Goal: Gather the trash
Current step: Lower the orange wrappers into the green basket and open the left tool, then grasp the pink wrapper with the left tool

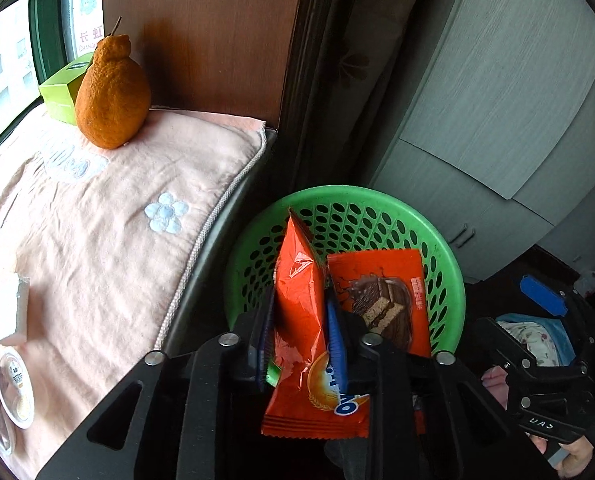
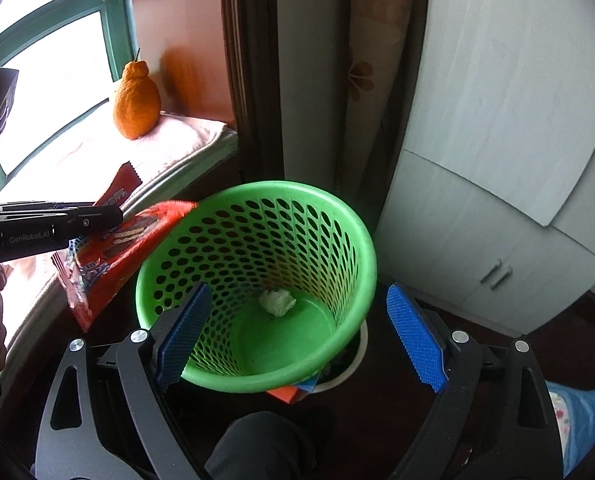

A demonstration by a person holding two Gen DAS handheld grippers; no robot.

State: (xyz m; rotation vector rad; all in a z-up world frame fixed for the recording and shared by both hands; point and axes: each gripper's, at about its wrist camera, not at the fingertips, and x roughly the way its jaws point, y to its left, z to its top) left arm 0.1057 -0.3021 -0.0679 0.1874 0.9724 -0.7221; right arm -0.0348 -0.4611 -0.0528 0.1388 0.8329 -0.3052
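**Mia:** Left wrist view shows the left gripper (image 1: pixel 299 320) with its blue fingers (image 1: pixel 335 340) squeezed on two orange snack wrappers (image 1: pixel 297 312). One stands up tall and one lies flat behind it, with a cake picture on it.

**Ben:** Where are they next to the green basket (image 1: pixel 453 280)?

**Mia:** Right wrist view helps. The wrappers (image 2: pixel 129 240) hang at about nine o'clock from the basket (image 2: pixel 257 376), and only their tip is over the rim. Most of them are outside it for now.

**Ben:** So letting go now would be bad?

**Mia:** I think so. They could slide down the outside onto the floor. I would bring them over the middle of the basket first, then spread the fingers.

**Ben:** What is the right gripper (image 2: pixel 297 336) doing?

**Mia:** Its fingers (image 2: pixel 415 340) are wide open with nothing pinched. One finger looks to be at seven o'clock and the other at four o'clock on the basket. They do not look like they touch it.

**Ben:** Is anything in there already?

**Mia:** A white crumpled paper ball (image 2: pixel 276 302) sits on the bottom.

**Ben:** Anything else to watch?

**Mia:** Wrappers are light and slippery. Two together may stick to a finger, so open wide and low.
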